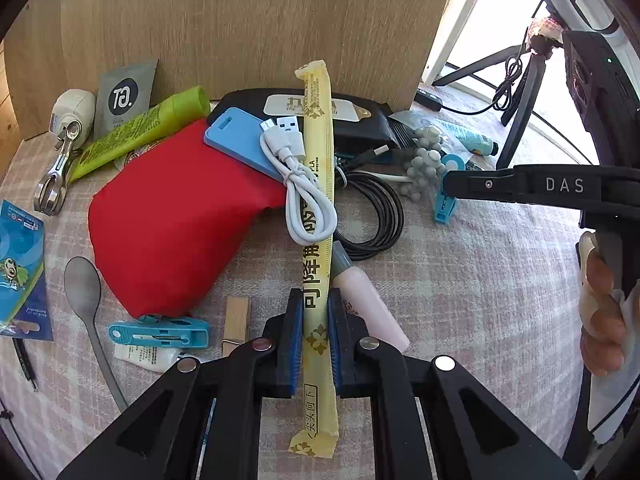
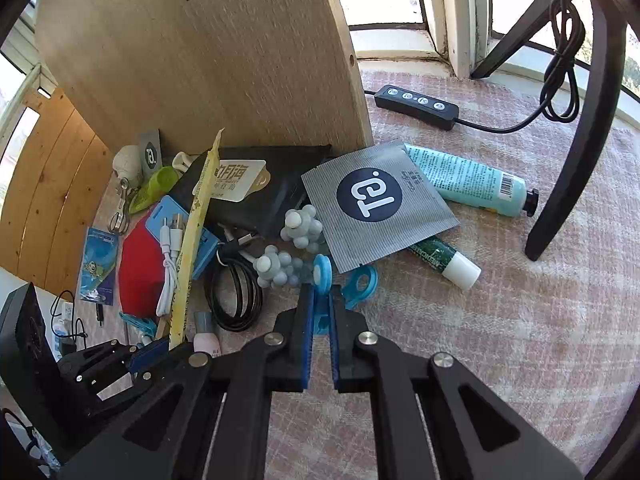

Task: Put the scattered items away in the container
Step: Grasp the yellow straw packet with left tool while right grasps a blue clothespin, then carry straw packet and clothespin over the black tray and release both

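The left gripper was clamped on a long yellow straw packet, with both blue pads pressed on its lower part. Most of the packet stuck out past the fingertips, over a white cable and a red pouch. The packet looked light, thin and bendy, so holding it low might let the far end droop or swing. The right gripper was squeezed shut on a blue clip, whose round end poked out just beyond the fingertips. The clip looked small, hard and light, easy to hold. Both grippers pointed steeply down at the cloth-covered table. No container could be picked out for sure.
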Demonstrator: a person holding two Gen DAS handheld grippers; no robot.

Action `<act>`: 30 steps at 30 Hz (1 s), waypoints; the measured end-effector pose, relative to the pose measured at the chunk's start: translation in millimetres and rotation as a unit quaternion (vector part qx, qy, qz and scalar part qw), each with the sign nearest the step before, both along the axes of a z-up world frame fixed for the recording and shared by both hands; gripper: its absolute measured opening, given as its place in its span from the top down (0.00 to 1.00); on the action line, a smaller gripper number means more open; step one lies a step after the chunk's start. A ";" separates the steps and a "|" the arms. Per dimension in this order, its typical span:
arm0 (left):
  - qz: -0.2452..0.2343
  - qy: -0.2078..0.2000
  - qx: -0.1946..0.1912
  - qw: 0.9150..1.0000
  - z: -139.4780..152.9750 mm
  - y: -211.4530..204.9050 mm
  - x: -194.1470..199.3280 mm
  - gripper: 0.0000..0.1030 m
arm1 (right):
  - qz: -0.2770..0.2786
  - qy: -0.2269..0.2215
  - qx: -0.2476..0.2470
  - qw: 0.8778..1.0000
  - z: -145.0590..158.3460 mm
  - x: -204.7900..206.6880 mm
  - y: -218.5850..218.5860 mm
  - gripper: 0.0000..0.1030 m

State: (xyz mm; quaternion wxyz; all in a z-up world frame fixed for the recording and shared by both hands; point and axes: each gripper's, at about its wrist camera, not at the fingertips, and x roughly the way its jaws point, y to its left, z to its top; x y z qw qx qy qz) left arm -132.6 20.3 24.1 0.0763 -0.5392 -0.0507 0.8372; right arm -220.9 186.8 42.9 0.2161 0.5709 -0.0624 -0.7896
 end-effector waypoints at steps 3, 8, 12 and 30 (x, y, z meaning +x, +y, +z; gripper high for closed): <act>-0.005 0.000 0.008 1.000 3.7 4.7 9.8 0.90 | -0.002 -0.001 -0.002 1.000 4.9 9.5 8.4 0.93; -0.009 0.001 0.033 0.999 13.8 12.4 30.3 0.90 | -0.002 0.001 -0.007 1.000 15.5 30.0 24.6 0.93; -0.020 0.005 0.042 0.999 23.6 24.1 46.4 0.90 | -0.005 0.011 -0.006 1.000 27.6 49.9 42.6 0.93; -0.134 0.061 0.040 0.988 91.4 144.9 89.9 0.90 | -0.117 0.069 -0.007 0.991 102.7 144.5 185.5 0.93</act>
